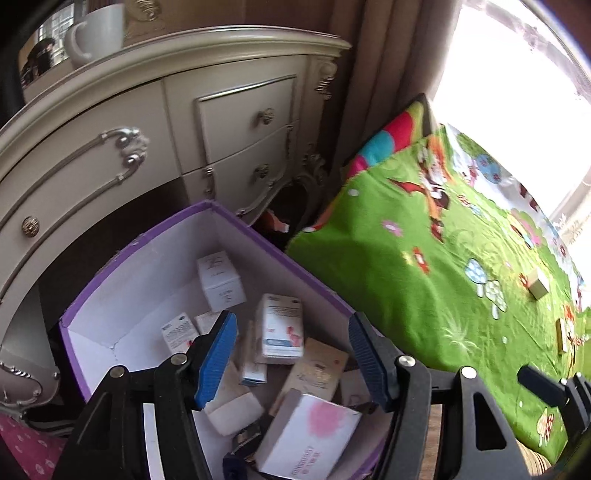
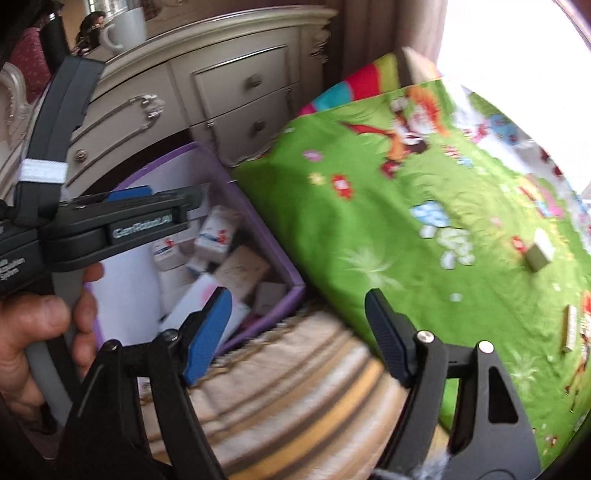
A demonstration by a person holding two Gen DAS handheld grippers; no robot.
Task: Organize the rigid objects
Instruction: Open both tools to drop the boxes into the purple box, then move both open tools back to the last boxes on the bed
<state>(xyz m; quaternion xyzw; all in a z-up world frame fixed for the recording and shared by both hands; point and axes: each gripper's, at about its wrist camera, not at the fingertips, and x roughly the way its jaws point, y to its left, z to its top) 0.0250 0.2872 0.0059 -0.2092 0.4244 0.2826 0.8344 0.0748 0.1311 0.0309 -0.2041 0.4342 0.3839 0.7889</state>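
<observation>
A purple storage box (image 1: 155, 236) with white inside walls holds several small cartons, among them a white carton with a pink blot (image 1: 306, 435) and a white and blue one (image 1: 282, 325). My left gripper (image 1: 291, 358) hangs open and empty over the box. The box also shows in the right wrist view (image 2: 258, 221), where my left gripper (image 2: 147, 206) is seen from the side above it. My right gripper (image 2: 299, 328) is open and empty over a striped cushion (image 2: 295, 387). A small beige carton (image 2: 539, 251) and a flat carton (image 2: 570, 328) lie on the green blanket (image 2: 369, 206).
A cream dresser (image 1: 147, 122) with drawers stands behind the box, a white mug (image 1: 98, 33) on its top. The green cartoon blanket (image 1: 406, 258) covers a bed to the right, with the beige carton (image 1: 537, 284) on it. A bright window is at the far right.
</observation>
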